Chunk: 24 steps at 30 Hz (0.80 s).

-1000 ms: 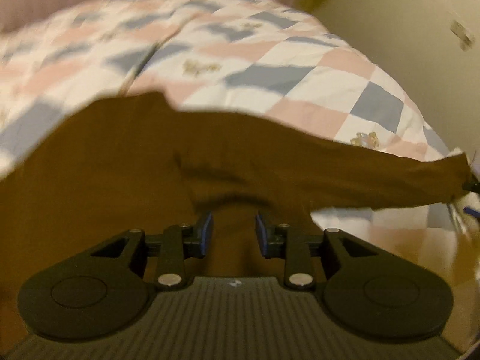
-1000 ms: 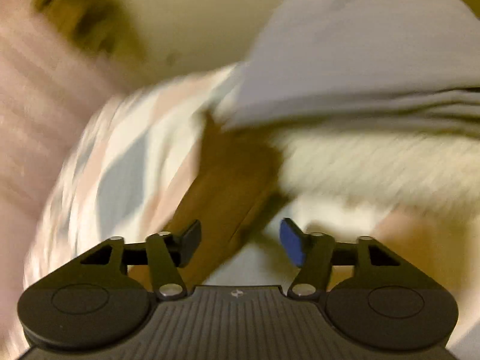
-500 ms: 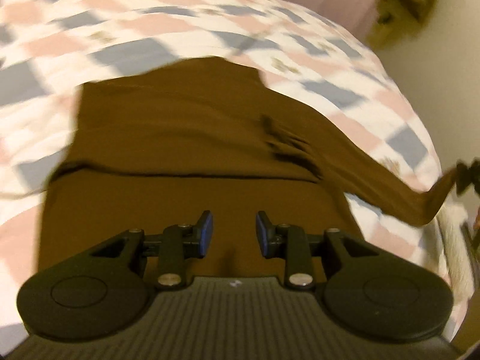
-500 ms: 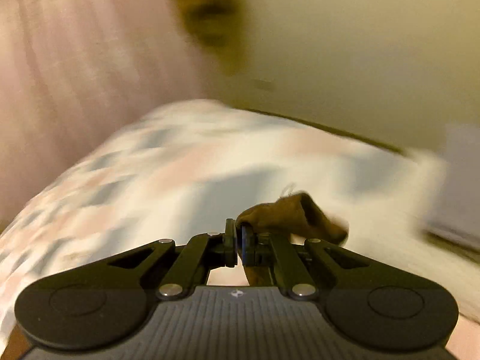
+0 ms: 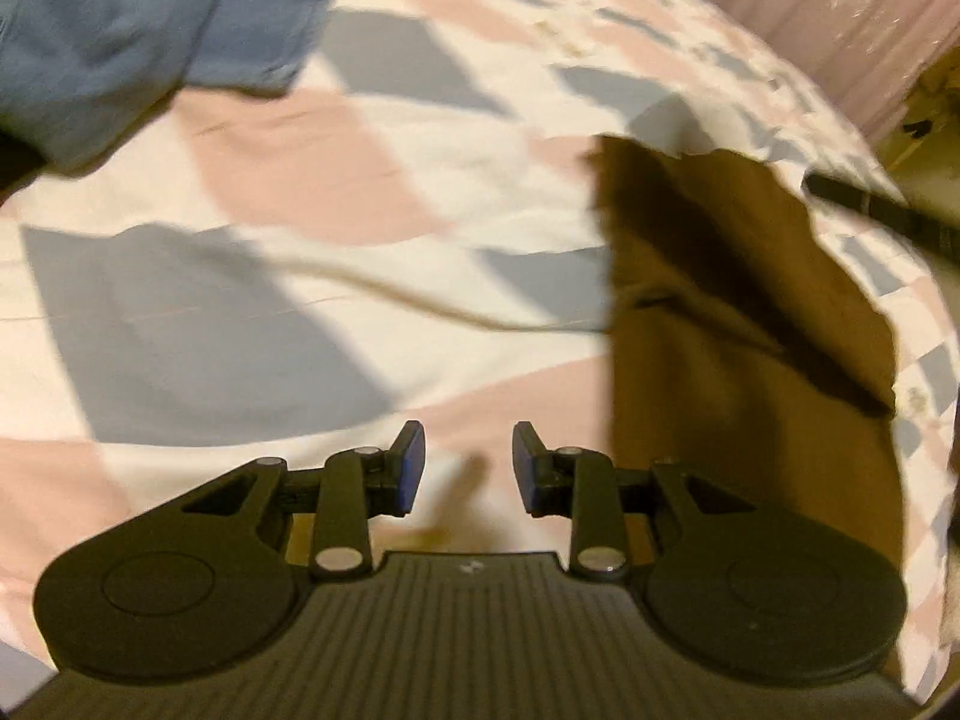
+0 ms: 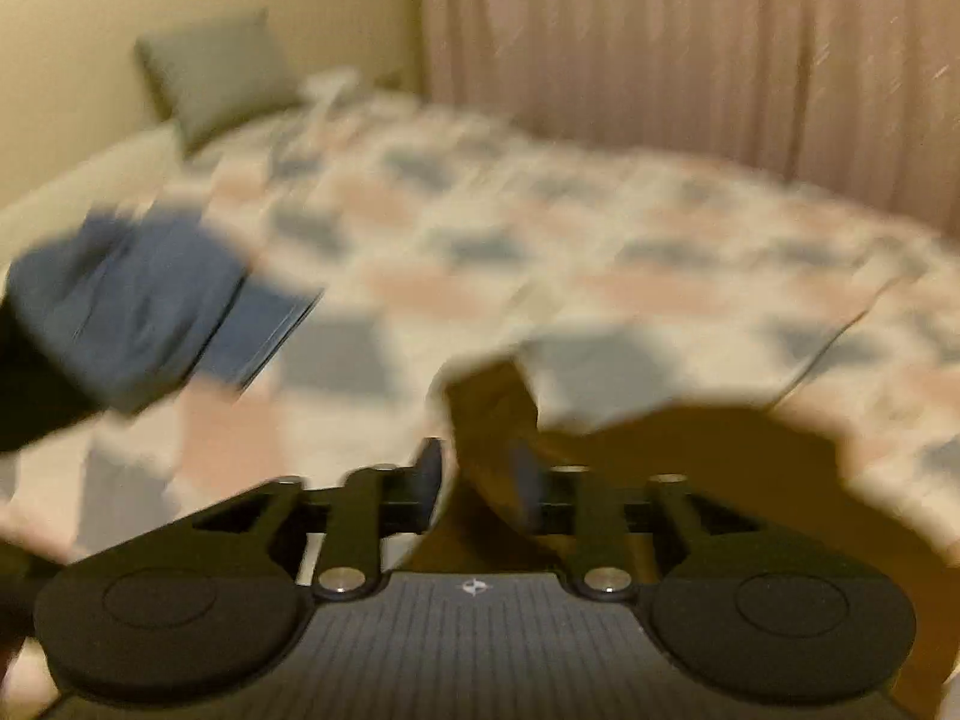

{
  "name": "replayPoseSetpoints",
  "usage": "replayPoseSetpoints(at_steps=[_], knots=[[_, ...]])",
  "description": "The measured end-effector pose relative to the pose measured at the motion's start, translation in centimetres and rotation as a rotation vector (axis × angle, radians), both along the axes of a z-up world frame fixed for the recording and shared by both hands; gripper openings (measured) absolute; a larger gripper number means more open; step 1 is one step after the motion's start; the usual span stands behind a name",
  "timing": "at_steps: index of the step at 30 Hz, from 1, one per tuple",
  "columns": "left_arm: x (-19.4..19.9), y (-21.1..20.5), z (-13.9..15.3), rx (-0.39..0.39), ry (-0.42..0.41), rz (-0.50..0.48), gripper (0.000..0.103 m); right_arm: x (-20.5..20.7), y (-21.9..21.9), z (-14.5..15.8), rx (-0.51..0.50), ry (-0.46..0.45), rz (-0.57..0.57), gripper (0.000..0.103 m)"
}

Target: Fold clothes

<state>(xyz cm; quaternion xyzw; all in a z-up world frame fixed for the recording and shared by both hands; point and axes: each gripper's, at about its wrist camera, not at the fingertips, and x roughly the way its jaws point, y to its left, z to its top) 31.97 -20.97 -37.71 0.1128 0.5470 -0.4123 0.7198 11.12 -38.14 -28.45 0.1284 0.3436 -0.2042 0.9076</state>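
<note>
On the right half of the checked quilt, the brown garment lies spread, its long edge running down toward the left wrist camera and a dark fold crossing it diagonally. In the right wrist view, which is blurred, a strip of the same brown cloth rises between the fingers of the right gripper; the jaws stand partly apart, and whether they pinch the fabric cannot be told. The left gripper hovers over bare quilt just left of the garment's edge, jaws parted and holding nothing. A blue garment sits crumpled at the far left, well apart from the brown one. A grey pillow leans against the wall, beside a pink curtain. No readable writing shows anywhere.
</note>
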Motion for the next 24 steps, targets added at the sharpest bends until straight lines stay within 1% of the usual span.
replayPoseSetpoints(at_steps=[1, 2, 4, 5, 7, 8, 9, 10, 12, 13, 14, 17, 19, 20, 21, 22, 23, 24], knots=[[0.7, 0.5, -0.4, 0.003, 0.009, -0.005, 0.026, 0.1, 1.8, -0.9, 0.019, 0.018, 0.013, 0.060], [1.3, 0.6, -0.8, -0.003, 0.022, -0.013, 0.027, -0.3, 2.5, -1.4, 0.040, 0.042, -0.001, 0.068], [2.1, 0.1, -1.1, -0.035, 0.056, -0.021, 0.030, -1.5, 3.4, -2.4, 0.082, 0.093, -0.040, 0.069], [2.6, -0.5, -1.1, -0.069, 0.089, -0.019, 0.033, -2.1, 3.9, -2.8, 0.103, 0.118, -0.060, 0.070], [3.2, -2.4, -1.1, -0.146, 0.157, -0.011, 0.040, -4.7, 4.0, -3.3, 0.147, 0.169, -0.151, 0.070], [3.5, -3.5, -1.1, -0.183, 0.184, -0.010, 0.044, -6.1, 4.0, -3.5, 0.169, 0.195, -0.199, 0.070], [3.8, -4.7, -1.2, -0.214, 0.201, -0.015, 0.049, -7.0, 3.9, -4.0, 0.189, 0.206, -0.252, 0.070], [4.0, -6.0, -1.3, -0.240, 0.211, -0.022, 0.050, -7.9, 3.8, -4.4, 0.208, 0.213, -0.307, 0.070], [4.5, -9.6, -1.5, -0.267, 0.193, -0.050, 0.054, -10.6, 2.3, -4.7, 0.249, 0.207, -0.418, 0.071], [4.7, -11.3, -1.8, -0.271, 0.167, -0.068, 0.058, -12.0, 1.7, -4.6, 0.270, 0.198, -0.464, 0.071], [4.9, -12.9, -2.1, -0.269, 0.145, -0.084, 0.065, -13.3, 1.0, -4.7, 0.292, 0.190, -0.508, 0.071], [5.7, -17.0, -4.0, -0.227, 0.125, -0.128, 0.065, -16.1, -0.5, -5.2, 0.336, 0.178, -0.613, 0.071], [6.0, -18.5, -5.0, -0.224, 0.162, -0.164, 0.061, -17.4, -1.3, -5.3, 0.345, 0.174, -0.658, 0.071], [6.0, -19.2, -5.4, -0.220, 0.172, -0.184, 0.050, -17.9, -1.5, -5.4, 0.348, 0.175, -0.677, 0.071], [6.0, -19.6, -5.5, -0.214, 0.170, -0.188, 0.025, -18.0, -1.7, -5.7, 0.348, 0.178, -0.691, 0.071], [5.9, -19.7, -5.4, -0.218, 0.172, -0.189, 0.015, -18.4, -1.9, -5.8, 0.348, 0.182, -0.702, 0.071], [5.8, -19.5, -5.1, -0.230, 0.170, -0.184, 0.009, -18.6, -2.2, -6.0, 0.348, 0.184, -0.711, 0.071], [5.6, -19.0, -4.6, -0.247, 0.156, -0.176, 0.008, -19.0, -2.4, -5.9, 0.347, 0.184, -0.716, 0.071]])
